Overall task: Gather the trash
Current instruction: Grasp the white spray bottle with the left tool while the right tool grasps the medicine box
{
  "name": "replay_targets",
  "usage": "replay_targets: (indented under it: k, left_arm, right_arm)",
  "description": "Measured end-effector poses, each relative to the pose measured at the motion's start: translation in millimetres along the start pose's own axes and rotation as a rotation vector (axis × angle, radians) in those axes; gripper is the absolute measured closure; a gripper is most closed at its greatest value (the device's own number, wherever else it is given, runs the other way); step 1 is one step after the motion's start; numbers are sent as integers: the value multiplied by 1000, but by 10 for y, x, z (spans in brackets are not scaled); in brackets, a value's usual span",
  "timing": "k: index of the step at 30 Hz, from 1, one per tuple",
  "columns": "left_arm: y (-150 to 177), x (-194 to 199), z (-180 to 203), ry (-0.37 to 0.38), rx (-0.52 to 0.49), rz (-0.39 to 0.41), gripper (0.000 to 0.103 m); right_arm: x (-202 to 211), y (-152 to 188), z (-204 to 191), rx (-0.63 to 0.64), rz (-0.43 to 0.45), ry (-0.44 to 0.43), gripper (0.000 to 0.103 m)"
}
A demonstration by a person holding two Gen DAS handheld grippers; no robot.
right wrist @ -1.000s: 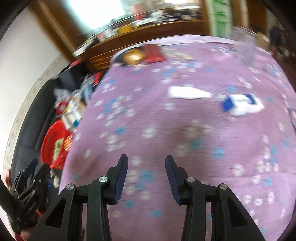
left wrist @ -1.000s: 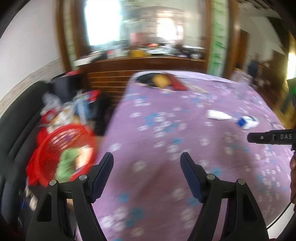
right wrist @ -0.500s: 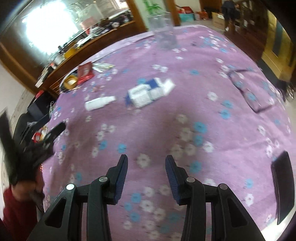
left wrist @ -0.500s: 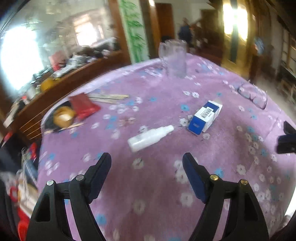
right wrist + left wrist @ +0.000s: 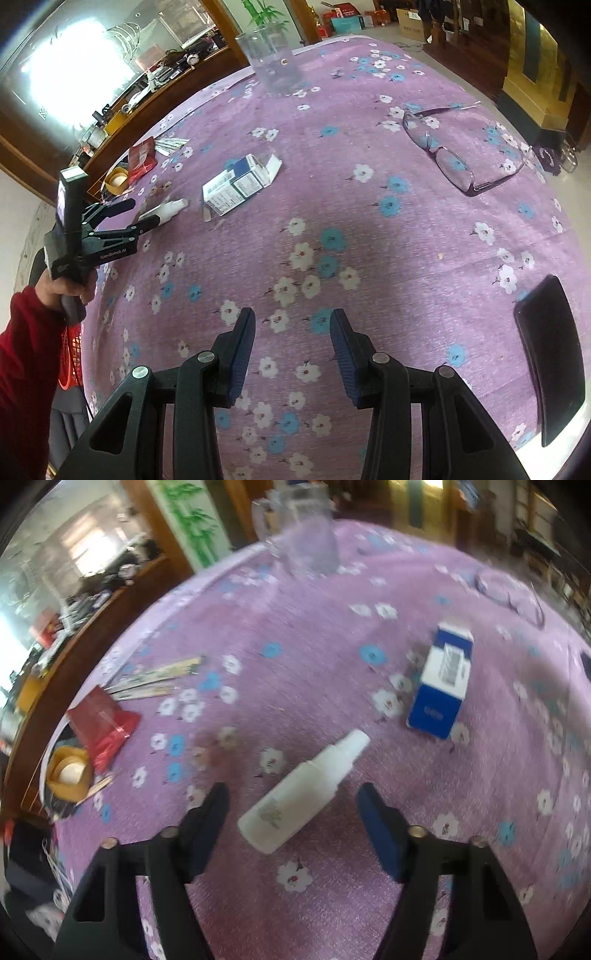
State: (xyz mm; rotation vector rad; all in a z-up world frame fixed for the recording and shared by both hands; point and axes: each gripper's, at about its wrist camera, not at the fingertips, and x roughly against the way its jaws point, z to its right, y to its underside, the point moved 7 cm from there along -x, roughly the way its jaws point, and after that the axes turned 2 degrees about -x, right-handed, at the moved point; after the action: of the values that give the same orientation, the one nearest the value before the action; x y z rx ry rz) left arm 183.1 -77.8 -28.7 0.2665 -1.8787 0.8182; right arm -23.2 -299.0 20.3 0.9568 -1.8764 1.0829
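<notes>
The left gripper (image 5: 291, 812) points steeply down at the table. Its jaws have just been closing and stand partly open, with the white plastic spray bottle (image 5: 304, 794) lying between the blue pads (image 5: 373, 819); neither pad touches it. The right gripper (image 5: 291, 347) hangs over bare cloth with its jaws partly open and nothing between them.

The white plastic spray bottle lies on its side, cap pointing up and to the right in the left wrist view, with a faint printed mark on its body. Bare cloth surrounds it on all sides. Just beyond the cap lies the blue and white cardboard box (image 5: 441, 686), one end flap open, a barcode on its upper face.

The purple flower-print tablecloth (image 5: 369, 240) covers a round table. Its far-left edge carries a red foil packet (image 5: 101, 722), a yellow tape roll (image 5: 70, 771) and flat paper-wrapped sticks (image 5: 159, 679). A clear glass mug (image 5: 303, 531) stands near the far edge. Purple-framed spectacles (image 5: 454, 155) lie to the right, well apart from the box, and a black phone (image 5: 550, 354) lies at the near-right edge.
</notes>
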Motion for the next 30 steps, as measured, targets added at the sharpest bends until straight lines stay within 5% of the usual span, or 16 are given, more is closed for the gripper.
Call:
replay_targets:
  k: [6, 11, 15, 21, 30]
  left_arm:
    - [19, -187, 43, 0, -9, -31, 62]
    - [100, -165, -12, -11, 180, -15, 75]
    - [279, -43, 36, -45, 344, 10, 75]
    - [638, 411, 221, -105, 444, 81, 75]
    - [1195, 956, 289, -146, 525, 118, 74]
  right_arm:
    - [-75, -110, -52, 11, -14, -9, 58]
    - [-180, -254, -189, 2, -28, -32, 58]
    - [-305, -478, -384, -28, -28, -65, 58]
    - [-641, -897, -690, -111, -25, -92, 53]
    - [-1344, -1245, -736, -367, -69, 23, 51]
